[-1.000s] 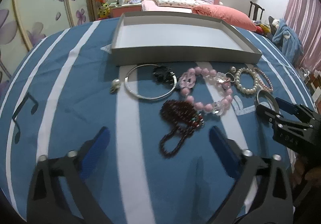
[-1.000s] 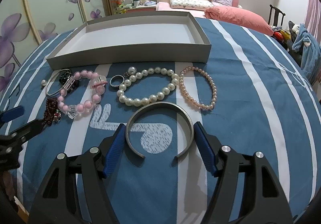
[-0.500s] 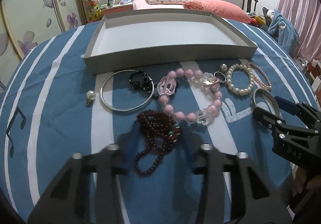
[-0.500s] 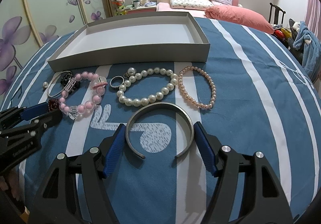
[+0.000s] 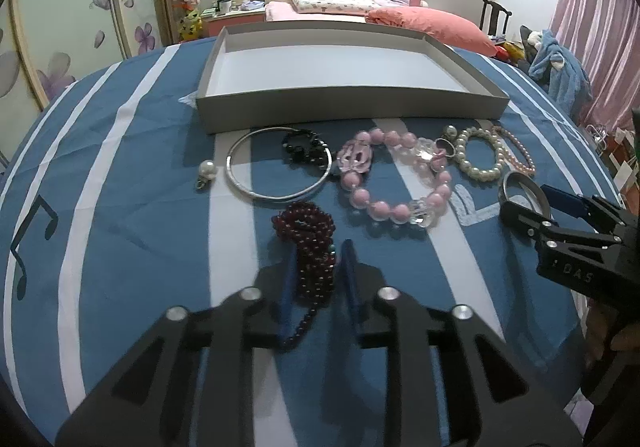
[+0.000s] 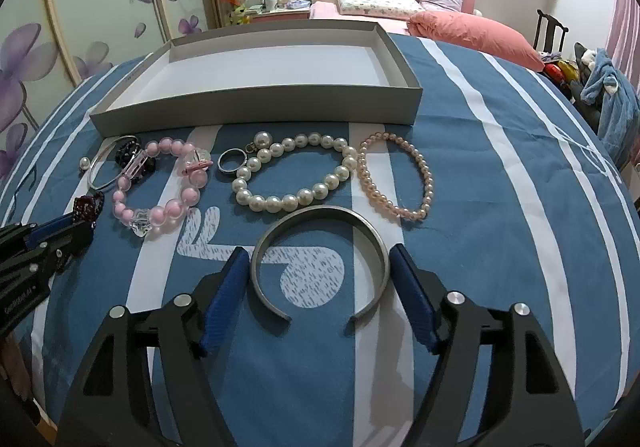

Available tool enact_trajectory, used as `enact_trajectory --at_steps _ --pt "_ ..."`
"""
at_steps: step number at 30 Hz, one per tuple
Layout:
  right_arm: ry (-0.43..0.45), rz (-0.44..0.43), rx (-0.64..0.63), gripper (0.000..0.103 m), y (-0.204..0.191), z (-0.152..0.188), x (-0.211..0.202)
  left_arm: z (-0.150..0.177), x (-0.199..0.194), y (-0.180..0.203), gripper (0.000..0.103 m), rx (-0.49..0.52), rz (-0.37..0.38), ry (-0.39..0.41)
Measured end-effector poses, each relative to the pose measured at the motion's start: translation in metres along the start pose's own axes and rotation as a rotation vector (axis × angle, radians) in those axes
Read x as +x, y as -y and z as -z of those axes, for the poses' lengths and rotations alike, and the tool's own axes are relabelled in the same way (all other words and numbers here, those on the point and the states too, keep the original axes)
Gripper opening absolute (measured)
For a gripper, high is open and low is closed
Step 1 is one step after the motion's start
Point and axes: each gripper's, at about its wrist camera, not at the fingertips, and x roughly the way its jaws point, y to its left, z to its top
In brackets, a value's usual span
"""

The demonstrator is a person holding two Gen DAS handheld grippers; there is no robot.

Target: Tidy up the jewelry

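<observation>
Since one second earlier: left gripper jaws closed onto dark red bead string, near of tray; right gripper jaws apart, opening, around cuff. Risk: loose strands slipping free on lifting.

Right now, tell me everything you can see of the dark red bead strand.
The dark red bead strand is a long string of small, glossy garnet-coloured beads with a few teal ones, bunched in loose coils on the blue striped bedspread. Its near part runs between the blue pads of the left claw, which has just closed onto it; one loop trails out toward the camera. It lies below the silver bangle, left of the pink bead bracelet.
</observation>
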Motion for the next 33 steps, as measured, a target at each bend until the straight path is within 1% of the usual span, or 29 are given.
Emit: enact_trajectory --at_steps 2,3,5,7,11,14,16,20,26,33 --pt "-0.001 -0.002 -0.004 0.072 0.0 0.0 0.0 0.001 0.0 0.004 0.028 0.016 -0.015 0.006" --pt "-0.001 -0.004 -0.006 0.068 0.0 0.0 0.0 0.001 0.0 0.004 0.025 0.018 -0.017 0.008" --pt "0.0 -0.008 -0.008 0.068 0.001 0.001 -0.001 0.002 -0.001 0.0 0.018 0.006 -0.025 0.009" --pt "0.003 -0.012 -0.009 0.068 0.002 0.003 -0.002 0.002 -0.002 -0.006 0.014 -0.015 -0.007 0.008" --pt "0.01 -0.028 -0.003 0.068 0.002 0.008 -0.006 0.004 -0.005 -0.01 0.012 -0.029 -0.003 0.013" --pt "0.018 -0.068 0.016 0.068 0.004 0.011 -0.01 0.006 -0.009 -0.012 0.009 -0.037 0.009 0.03" --pt "0.03 -0.088 0.024 0.068 0.004 0.012 -0.014 0.007 -0.013 -0.013 0.008 -0.044 0.024 0.048" --pt "0.078 -0.114 0.036 0.068 0.005 0.012 -0.024 0.007 -0.022 -0.013 0.008 -0.044 0.028 0.09" --pt "0.158 -0.121 0.042 0.068 0.003 0.009 -0.038 0.007 -0.038 -0.012 0.008 -0.049 0.03 0.168" --pt "0.302 -0.12 0.061 0.068 0.002 0.0 -0.06 -0.002 -0.067 -0.01 0.007 -0.046 0.037 0.285"
